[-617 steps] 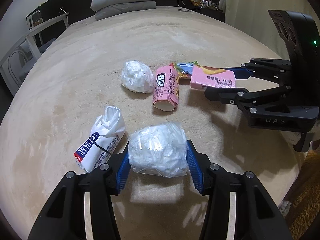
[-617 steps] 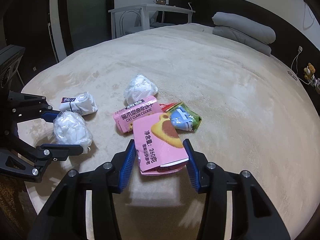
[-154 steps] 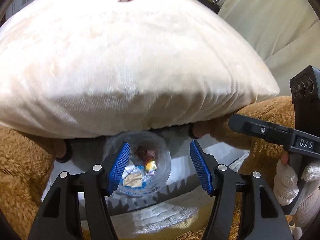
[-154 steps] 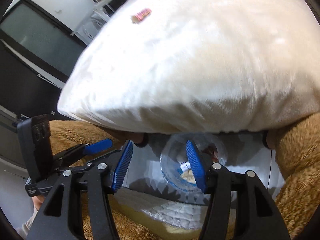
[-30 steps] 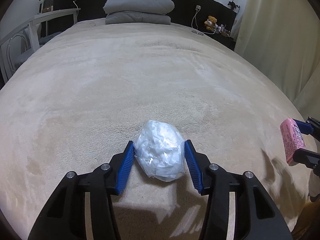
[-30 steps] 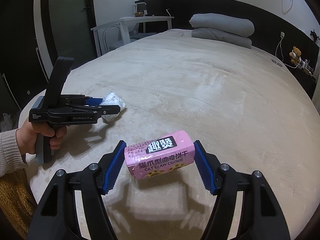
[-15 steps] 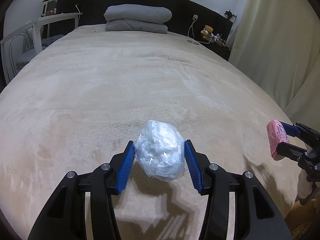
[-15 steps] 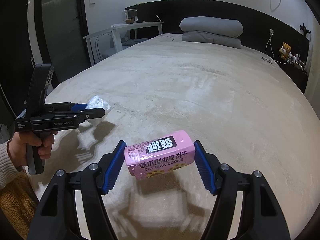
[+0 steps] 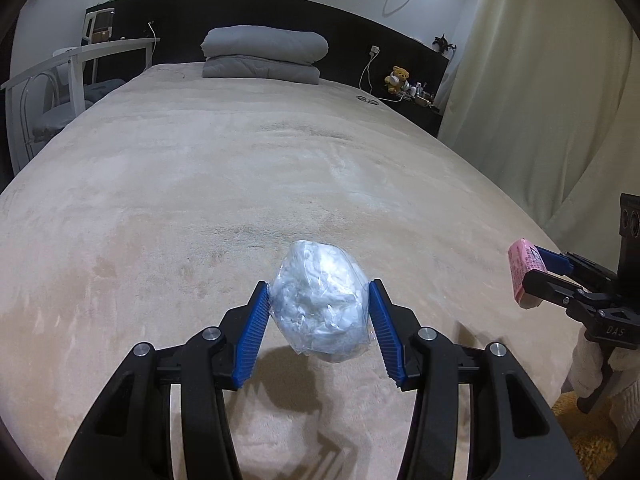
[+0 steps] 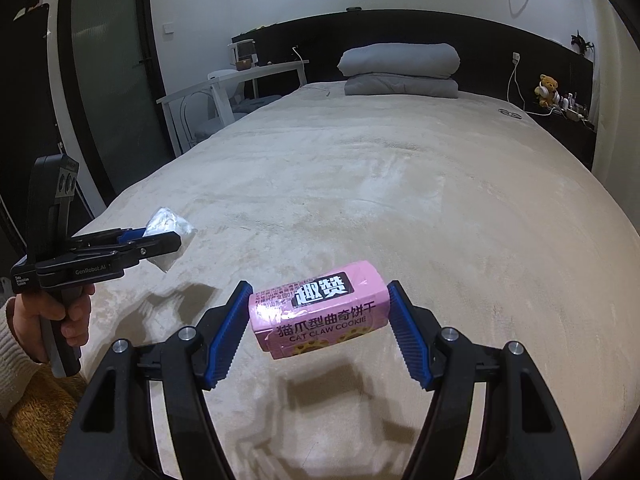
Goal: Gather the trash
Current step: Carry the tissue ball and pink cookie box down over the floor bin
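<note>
My left gripper [image 9: 318, 300] is shut on a crumpled clear plastic bag [image 9: 318, 308] stuffed with white tissue, held above the beige bed cover [image 9: 240, 184]. The same bag [image 10: 166, 224] and the left gripper [image 10: 154, 240] appear at the left of the right wrist view, in a person's hand [image 10: 48, 320]. My right gripper [image 10: 320, 308] is shut on a pink cat claw cookie box [image 10: 320, 312], gripped by its two ends and lifted off the bed. From the left wrist view that pink box [image 9: 524, 276] shows at the far right edge, over the bed's side.
Two stacked grey pillows [image 9: 262, 54] lie at the head of the bed by a black headboard. A white desk and chair [image 10: 224, 96] stand to the left. A teddy bear [image 9: 396, 78] and cables sit on the shelf at right, next to a cream curtain [image 9: 540, 80].
Both grippers have risen and drawn back from the bed with their loads. The bed surface now lies lower in both views and more of the headboard shows.
</note>
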The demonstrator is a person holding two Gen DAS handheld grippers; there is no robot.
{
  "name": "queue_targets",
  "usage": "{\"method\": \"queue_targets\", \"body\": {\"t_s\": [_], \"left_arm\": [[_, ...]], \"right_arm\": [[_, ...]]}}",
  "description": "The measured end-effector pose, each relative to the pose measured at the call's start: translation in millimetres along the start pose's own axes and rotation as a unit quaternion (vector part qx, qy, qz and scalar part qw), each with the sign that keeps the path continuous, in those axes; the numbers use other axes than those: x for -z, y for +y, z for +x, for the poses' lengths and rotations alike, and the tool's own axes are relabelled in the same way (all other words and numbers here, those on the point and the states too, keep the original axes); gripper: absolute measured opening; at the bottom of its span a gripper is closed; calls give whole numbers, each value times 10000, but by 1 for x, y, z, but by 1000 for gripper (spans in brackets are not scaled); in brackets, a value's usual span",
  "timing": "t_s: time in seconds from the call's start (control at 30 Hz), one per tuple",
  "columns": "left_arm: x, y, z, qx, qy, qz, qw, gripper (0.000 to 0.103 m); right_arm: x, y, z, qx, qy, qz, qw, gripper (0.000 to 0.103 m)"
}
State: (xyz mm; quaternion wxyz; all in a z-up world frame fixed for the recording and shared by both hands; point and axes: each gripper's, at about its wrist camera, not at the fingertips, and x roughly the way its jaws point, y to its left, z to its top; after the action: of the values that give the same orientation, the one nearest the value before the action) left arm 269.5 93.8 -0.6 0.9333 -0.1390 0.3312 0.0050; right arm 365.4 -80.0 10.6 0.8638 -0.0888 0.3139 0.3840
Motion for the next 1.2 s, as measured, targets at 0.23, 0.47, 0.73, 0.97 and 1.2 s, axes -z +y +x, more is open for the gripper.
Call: {"method": "queue_targets", "body": {"t_s": [0.23, 0.47, 0.73, 0.97, 1.2], "left_arm": [[23, -16, -35, 88, -202, -12, 9998, 49], [51, -38, -64, 208, -311, 61, 9993, 49], [86, -56, -98, 324, -415, 73, 9986, 49], [112, -67, -117, 367, -417, 105, 9984, 49], [135, -77, -131, 443, -359, 103, 9983, 49]], "right_arm": [[16, 9, -32, 19, -181, 223, 9996, 68], [41, 29, -58, -21, -239, 271, 9993, 68], [69, 45, -87, -58, -337, 424, 9985, 68], [91, 56, -108, -105, -391, 584, 9975, 68], [110, 67, -120, -186, -387, 664, 9969, 68]]}}
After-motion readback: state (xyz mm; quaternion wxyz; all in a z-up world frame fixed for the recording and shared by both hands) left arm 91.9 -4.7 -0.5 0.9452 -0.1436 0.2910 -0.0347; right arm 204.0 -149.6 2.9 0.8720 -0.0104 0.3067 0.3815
